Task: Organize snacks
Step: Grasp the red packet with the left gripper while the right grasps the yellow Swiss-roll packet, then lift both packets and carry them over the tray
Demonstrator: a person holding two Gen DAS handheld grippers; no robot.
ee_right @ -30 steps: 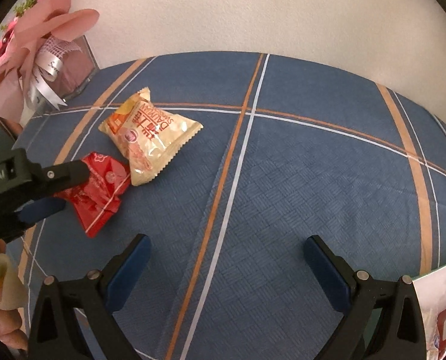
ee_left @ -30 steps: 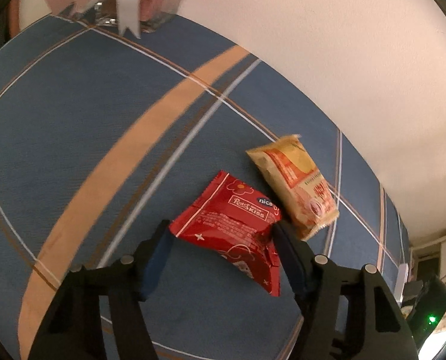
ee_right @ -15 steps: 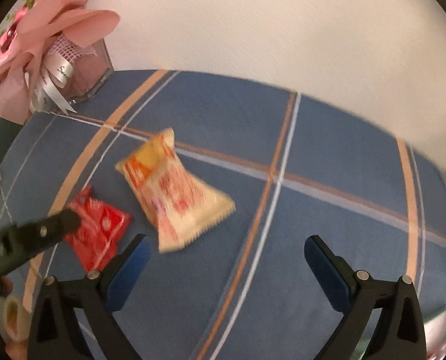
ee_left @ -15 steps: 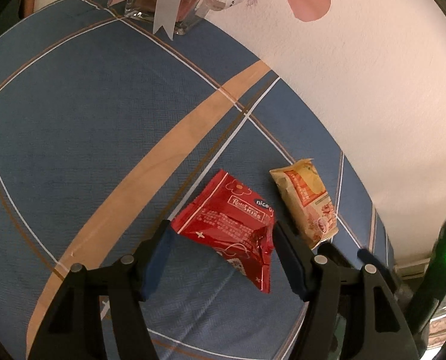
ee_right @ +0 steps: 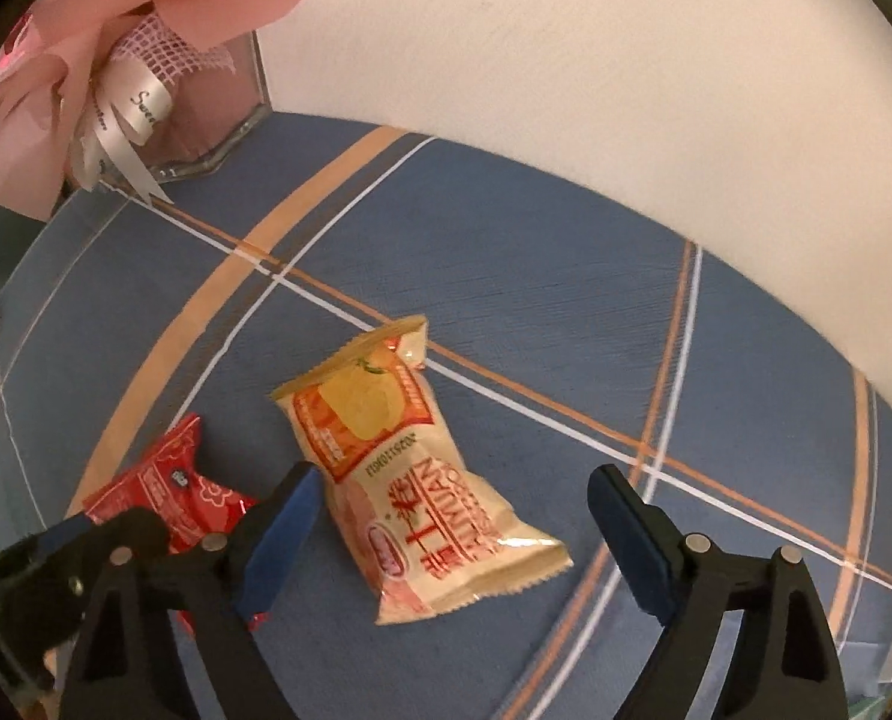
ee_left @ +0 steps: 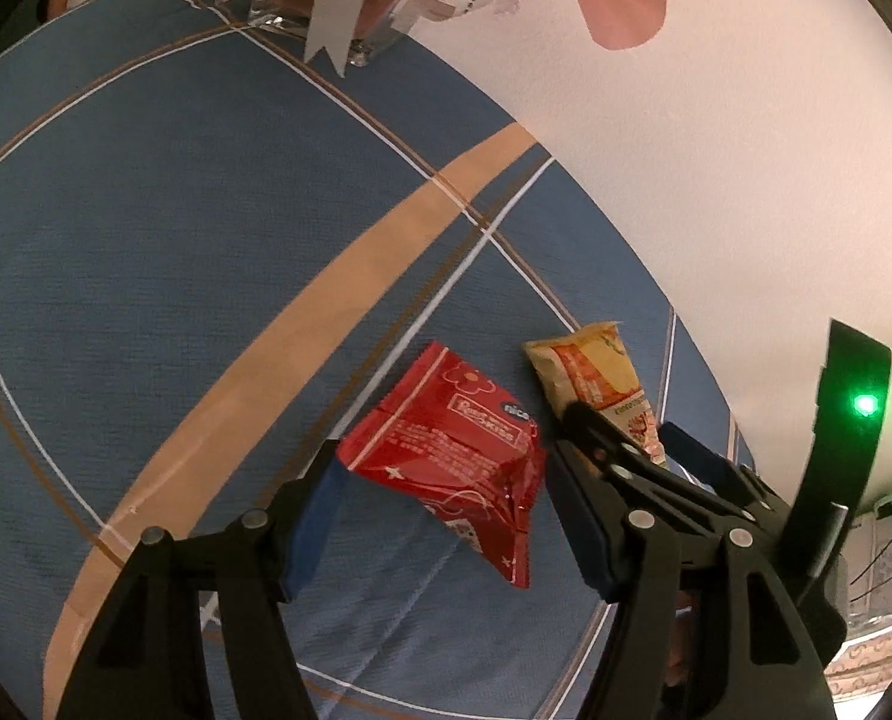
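A red snack packet lies on the blue plaid tablecloth, between the fingers of my left gripper, which is open around it. A yellow-orange snack packet lies beside it, between the spread fingers of my right gripper, which is open and hovers over it. The red packet also shows in the right wrist view, partly hidden by the left gripper. The yellow packet shows in the left wrist view, partly hidden by the right gripper.
A glass vase with a pink bouquet and white ribbon stands at the back left by the white wall. The cloth's far edge meets the wall.
My right gripper has moved left and forward, so the yellow packet now lies between its fingers. My left gripper has stayed around the red packet.
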